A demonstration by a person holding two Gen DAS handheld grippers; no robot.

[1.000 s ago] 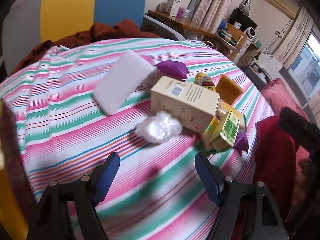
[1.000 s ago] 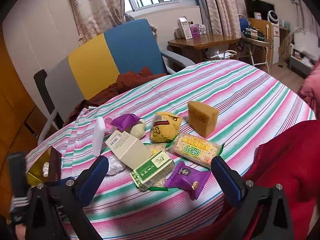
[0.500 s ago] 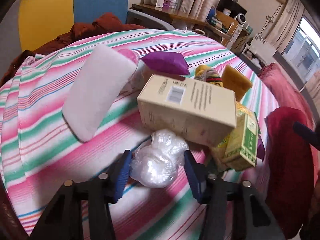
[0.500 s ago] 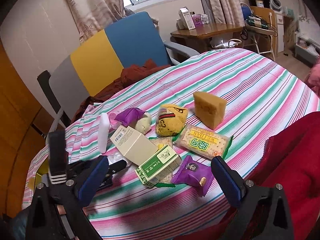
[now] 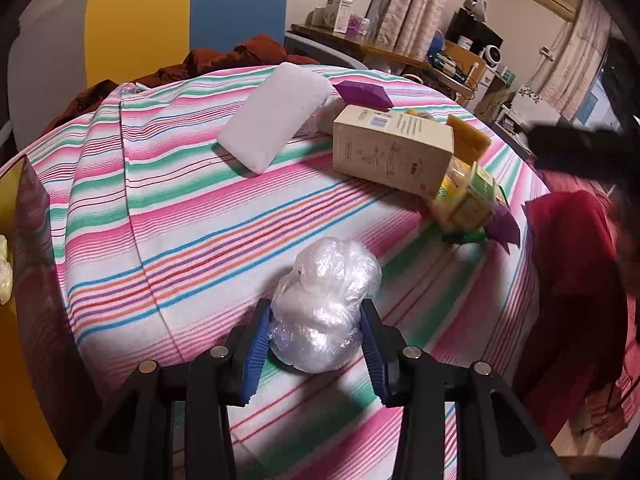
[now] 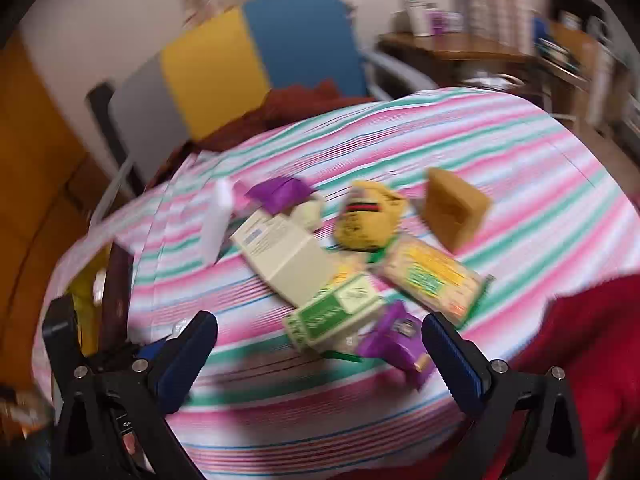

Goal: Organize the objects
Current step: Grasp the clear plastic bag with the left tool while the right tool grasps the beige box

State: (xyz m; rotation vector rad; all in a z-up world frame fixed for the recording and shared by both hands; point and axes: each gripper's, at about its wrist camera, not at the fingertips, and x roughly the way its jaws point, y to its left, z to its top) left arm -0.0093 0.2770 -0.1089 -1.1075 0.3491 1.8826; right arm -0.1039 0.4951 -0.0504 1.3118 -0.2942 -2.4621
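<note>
Gripping now: the left gripper point(image 5: 316, 344) has just closed its fingers point(image 5: 256, 344) from wide apart onto the crumpled clear plastic bag point(image 5: 324, 304), drawn clear of the pile on the striped desk point(image 5: 192, 216), so pickup looks secured; the right gripper point(image 6: 318, 354) hovers, fingers apart, empty.

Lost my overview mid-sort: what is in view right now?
plastic bag: 1, clear, crumpled, in the left claw
foam block: 1, white, leaning at the far left of the pile
cardboard box: 1, cream, middle of pile
green box: 1, near edge of pile
cracker packet: 1, yellow-green
purple packets: 2, front and back of pile
sponge: 1, tan
yellow pouch: 1
tablecloth: 1, striped
chair: 1, grey, yellow, blue
left claw: shut on bag
right claw: open, empty
</note>
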